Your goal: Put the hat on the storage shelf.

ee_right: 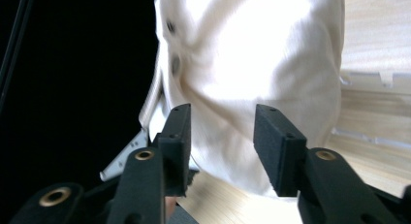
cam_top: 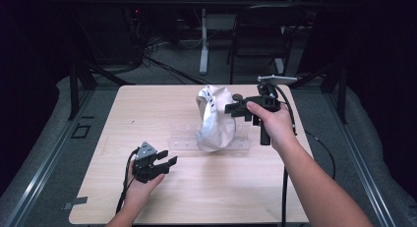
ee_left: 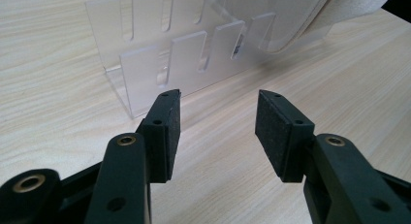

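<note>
Near the middle of the wooden surface (cam_top: 147, 114) stands a white cap (cam_top: 215, 118), upright, with its lower part resting on a clear slotted plastic rack (cam_top: 183, 141) that lies flat on the wood. Just beside the cap, on its right side, the right tool (cam_top: 232, 109) is held in the person's right hand (cam_top: 275, 126); its jaws stand wide apart and hold nothing, with the white cloth close before them. Well apart, toward the near left, the left tool (cam_top: 166, 163) rests low above the wood, jaws also wide and empty, facing the rack.
</note>
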`<state>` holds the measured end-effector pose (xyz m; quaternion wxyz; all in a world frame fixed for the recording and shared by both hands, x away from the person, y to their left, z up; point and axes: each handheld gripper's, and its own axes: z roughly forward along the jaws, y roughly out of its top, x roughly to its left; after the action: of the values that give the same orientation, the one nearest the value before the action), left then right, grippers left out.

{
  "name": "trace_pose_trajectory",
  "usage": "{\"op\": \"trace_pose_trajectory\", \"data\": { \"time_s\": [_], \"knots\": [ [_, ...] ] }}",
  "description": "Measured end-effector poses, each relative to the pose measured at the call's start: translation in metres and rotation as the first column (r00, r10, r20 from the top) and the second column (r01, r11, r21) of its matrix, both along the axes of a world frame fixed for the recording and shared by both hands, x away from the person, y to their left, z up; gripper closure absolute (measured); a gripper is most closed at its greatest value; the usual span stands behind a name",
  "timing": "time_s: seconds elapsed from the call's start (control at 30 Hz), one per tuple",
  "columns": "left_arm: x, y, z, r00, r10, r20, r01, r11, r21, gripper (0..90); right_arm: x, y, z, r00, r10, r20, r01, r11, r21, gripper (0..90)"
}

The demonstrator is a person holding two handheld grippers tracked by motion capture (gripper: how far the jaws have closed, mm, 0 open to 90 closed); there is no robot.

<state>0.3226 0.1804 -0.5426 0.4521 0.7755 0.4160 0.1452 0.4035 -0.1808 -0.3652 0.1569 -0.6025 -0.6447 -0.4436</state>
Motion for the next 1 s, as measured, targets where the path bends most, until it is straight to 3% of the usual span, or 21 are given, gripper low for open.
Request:
{"op": "trace_pose_trajectory", "data": {
  "time_s": [0.37, 0.47, 0.67, 0.8, 1.0],
  "knots": [
    [-0.001, -0.002, -0.002, 1.0, -0.002, -0.004, 0.002, 1.0, 0.002, 52.4, -0.031, -0.014, -0.025, 0.9966, 0.024, 0.079, -0.024, 0.9997, -0.002, 55.9],
    [-0.001, -0.002, -0.003, 1.0, -0.006, -0.006, 0.006, 1.0, 0.008, 52.2, -0.039, -0.015, -0.033, 0.9953, 0.031, 0.091, -0.033, 0.9992, 0.023, 55.0],
    [-0.001, -0.003, -0.003, 1.0, -0.004, -0.003, 0.004, 1.0, 0.005, 52.0, -0.051, -0.016, -0.048, 0.9918, 0.059, 0.114, -0.061, 0.9979, 0.02, 54.1],
    [-0.003, -0.004, -0.003, 0.9999, -0.007, -0.01, 0.007, 1.0, 0.005, 52.3, -0.064, -0.017, -0.056, 0.9832, 0.09, 0.159, -0.093, 0.9956, 0.011, 53.0],
    [-0.006, -0.01, -0.003, 0.9998, -0.02, -0.007, 0.02, 0.9998, 0.007, 52.3, -0.083, -0.024, -0.071, 0.9795, 0.061, 0.192, -0.067, 0.9974, 0.027, 52.6]
  ]
}}
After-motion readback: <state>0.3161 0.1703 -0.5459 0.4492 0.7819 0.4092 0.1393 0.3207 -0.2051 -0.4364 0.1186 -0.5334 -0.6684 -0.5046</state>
